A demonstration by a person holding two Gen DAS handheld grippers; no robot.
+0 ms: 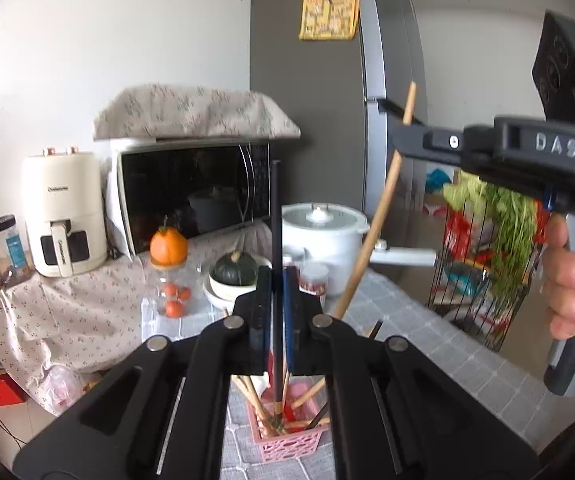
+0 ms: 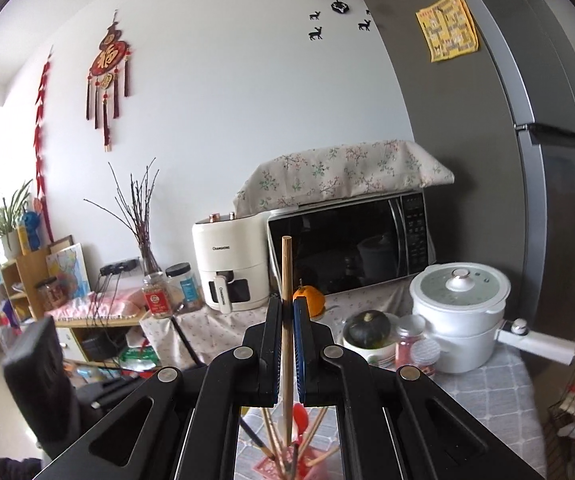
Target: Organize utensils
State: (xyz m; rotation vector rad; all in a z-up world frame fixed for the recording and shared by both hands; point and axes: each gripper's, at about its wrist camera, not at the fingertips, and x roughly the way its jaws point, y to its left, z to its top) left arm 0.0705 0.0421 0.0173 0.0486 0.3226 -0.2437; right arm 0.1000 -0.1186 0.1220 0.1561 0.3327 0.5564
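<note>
Chopsticks are clamped upright above the pink lattice plastic basket (image 1: 287, 436), a black one (image 1: 275, 240) in the left gripper (image 1: 277, 312) and a pale wooden one (image 2: 286, 320) in the right gripper (image 2: 286, 344), and should be lowered straight, tips first, among the sticks already standing there.

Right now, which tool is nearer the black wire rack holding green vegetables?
Right. The right tool hangs by the top of the black wire rack; the left tool sits farther left, above the pink plastic basket.
</note>
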